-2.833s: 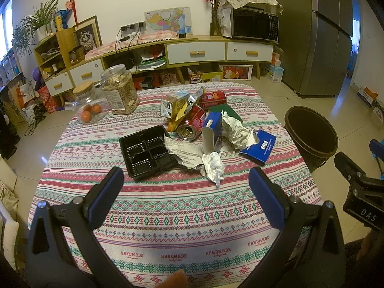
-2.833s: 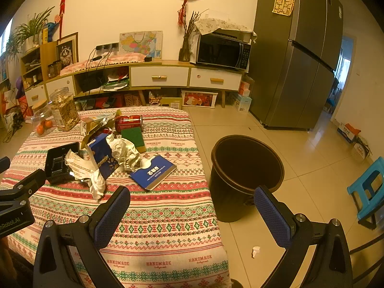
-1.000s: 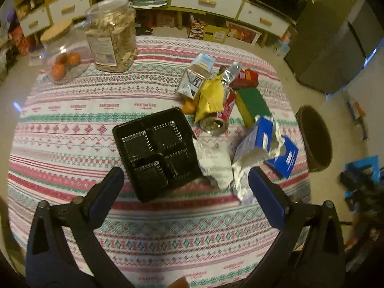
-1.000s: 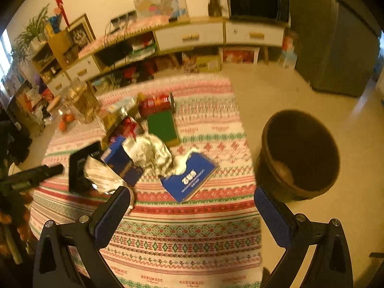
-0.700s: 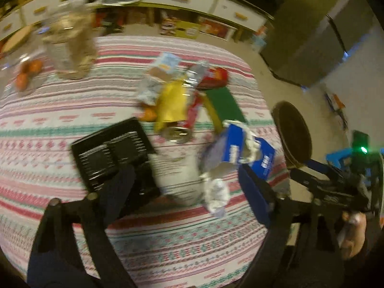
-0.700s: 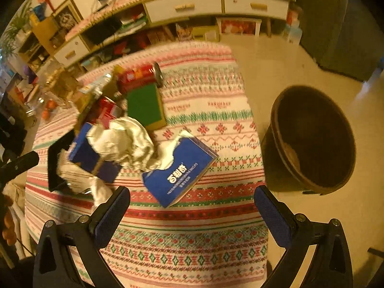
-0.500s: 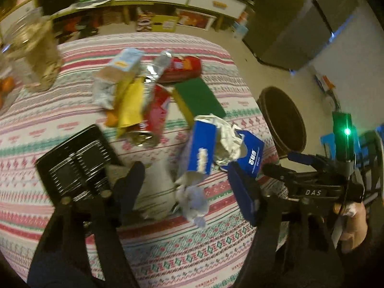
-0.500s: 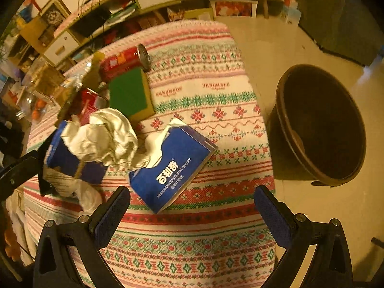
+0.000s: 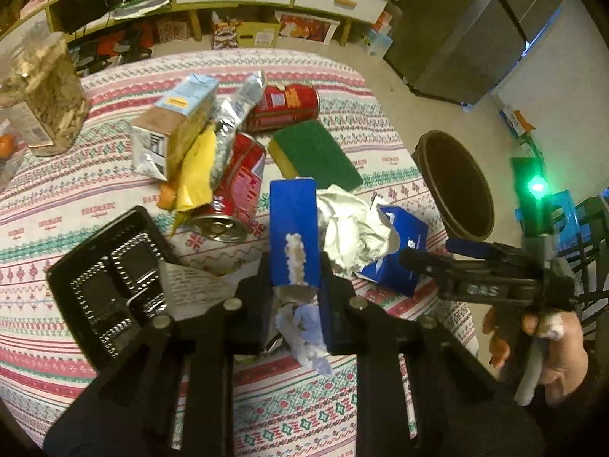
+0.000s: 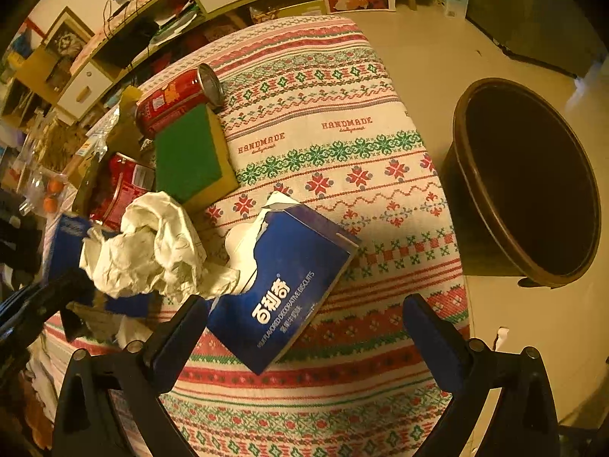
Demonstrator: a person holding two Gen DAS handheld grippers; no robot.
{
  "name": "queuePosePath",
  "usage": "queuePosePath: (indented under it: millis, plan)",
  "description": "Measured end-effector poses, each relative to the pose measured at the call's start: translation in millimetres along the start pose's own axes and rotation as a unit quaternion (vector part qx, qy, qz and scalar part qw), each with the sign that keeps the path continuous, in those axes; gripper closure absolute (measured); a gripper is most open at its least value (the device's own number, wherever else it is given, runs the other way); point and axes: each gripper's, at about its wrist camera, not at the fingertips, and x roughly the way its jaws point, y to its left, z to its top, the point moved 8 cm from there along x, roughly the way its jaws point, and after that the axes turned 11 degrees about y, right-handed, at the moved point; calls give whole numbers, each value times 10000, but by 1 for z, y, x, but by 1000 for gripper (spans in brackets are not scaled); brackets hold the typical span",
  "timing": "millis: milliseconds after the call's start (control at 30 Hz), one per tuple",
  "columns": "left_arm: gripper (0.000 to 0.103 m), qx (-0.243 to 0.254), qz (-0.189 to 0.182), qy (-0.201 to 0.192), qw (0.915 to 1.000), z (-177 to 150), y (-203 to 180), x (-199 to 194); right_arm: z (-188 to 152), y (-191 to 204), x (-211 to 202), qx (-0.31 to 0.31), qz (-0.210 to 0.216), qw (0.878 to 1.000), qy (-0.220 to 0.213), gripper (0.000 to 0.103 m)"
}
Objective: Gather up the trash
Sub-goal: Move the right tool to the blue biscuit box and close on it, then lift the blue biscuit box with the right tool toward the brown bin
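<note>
Collection barely begun: your left gripper (image 9: 295, 285) is closing on the upright blue carton (image 9: 293, 228), your right gripper (image 10: 304, 327) hangs spread over the biscuit box (image 10: 289, 285), and the bin (image 10: 533, 179) looks empty.

Jar (image 9: 40, 91) cut by the left edge, blurred. Lower end of the carton (image 9: 293, 228) hidden between the fingers (image 9: 331, 304). Bin (image 10: 529, 182) base hidden behind the surface (image 10: 323, 125). Can (image 9: 236, 190) partly under wrappers (image 9: 198, 163).
</note>
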Motion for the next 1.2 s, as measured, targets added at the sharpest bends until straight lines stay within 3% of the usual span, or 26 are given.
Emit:
queuePosePath:
  millis: [267, 300, 333, 500, 833, 1200]
  plan:
    - [81, -163, 125, -298, 9993, -8, 22, -25, -1, 9, 15, 199, 36, 9997, 103, 31]
    - [81, -195, 120, -308, 9993, -9, 23, -26, -1, 13, 12, 139, 36, 9999, 47, 39]
    - [80, -224, 115, -318, 9992, -10, 26, -27, -1, 16, 12, 94, 77, 9999, 34, 54]
    - [81, -303, 147, -425, 9985, -16, 32, -35, -5, 20, -2, -55, 82, 9999, -128, 70]
    - [81, -414, 57, -728, 9965, -17, 23, -54, -11, 0, -21, -102, 391, 9987, -297, 86]
    - [81, -256, 2, -889, 9957, -16, 0, -60, -23, -7, -35, -292, 496, 9974, -422, 91]
